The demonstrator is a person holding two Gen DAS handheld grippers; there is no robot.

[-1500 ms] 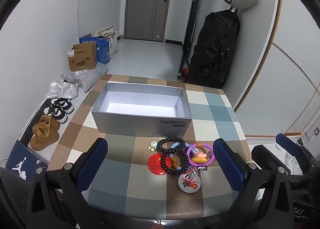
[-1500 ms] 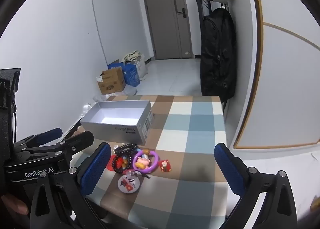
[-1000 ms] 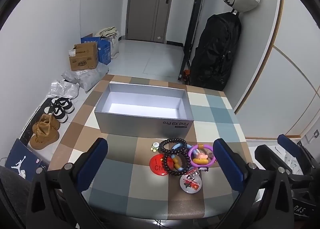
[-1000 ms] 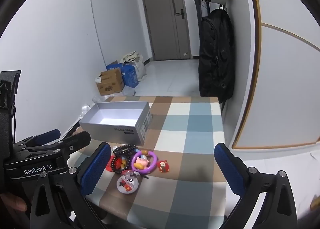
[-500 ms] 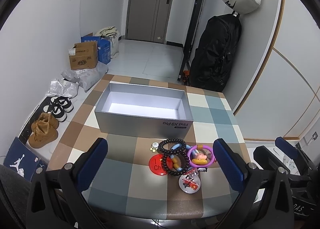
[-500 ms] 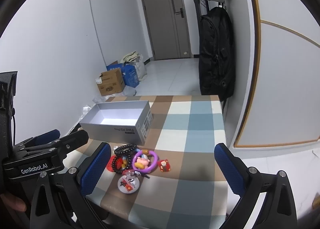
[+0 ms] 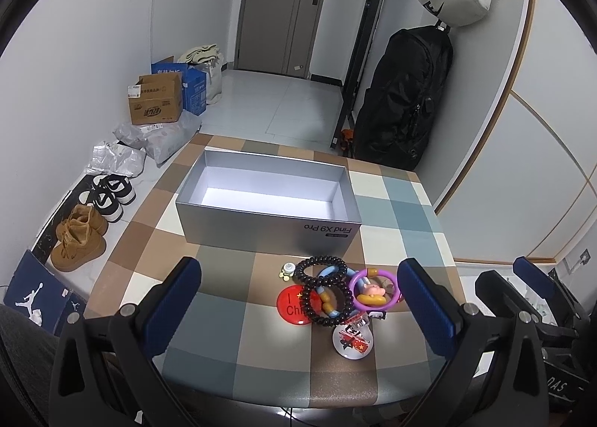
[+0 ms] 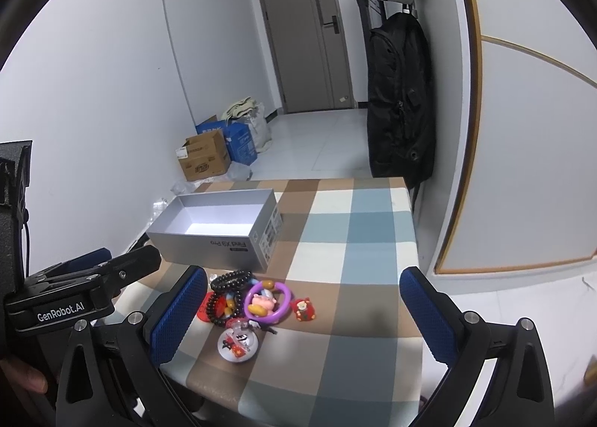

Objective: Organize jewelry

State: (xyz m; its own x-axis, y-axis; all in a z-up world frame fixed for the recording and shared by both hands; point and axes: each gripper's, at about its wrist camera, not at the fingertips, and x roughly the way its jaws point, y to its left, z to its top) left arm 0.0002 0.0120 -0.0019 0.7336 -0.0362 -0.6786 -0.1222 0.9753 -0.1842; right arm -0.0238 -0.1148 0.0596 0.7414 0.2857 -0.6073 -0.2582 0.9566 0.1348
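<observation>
A heap of jewelry lies near the front of the checked table (image 7: 238,319): black bead bracelets (image 7: 321,272) (image 8: 229,280), a purple ring with a pink pig charm (image 7: 373,287) (image 8: 266,302), a red round badge (image 7: 293,305), a white round badge (image 7: 352,341) (image 8: 238,345) and a small red figure (image 8: 304,308). Behind it stands an open, empty silver box (image 7: 268,199) (image 8: 220,229). My left gripper (image 7: 298,302) hangs open above the table's front edge, the heap between its fingers in view. My right gripper (image 8: 298,315) is open too, held to the right.
Shoes (image 7: 80,236), a cardboard box (image 7: 156,104) and bags sit on the floor left of the table. A black backpack (image 7: 406,99) hangs on a rack behind the table's far right corner. A door (image 7: 287,5) closes the corridor beyond.
Both views have shifted only slightly; the grippers hover in nearly the same places, both still open. Nothing on the table has moved.
</observation>
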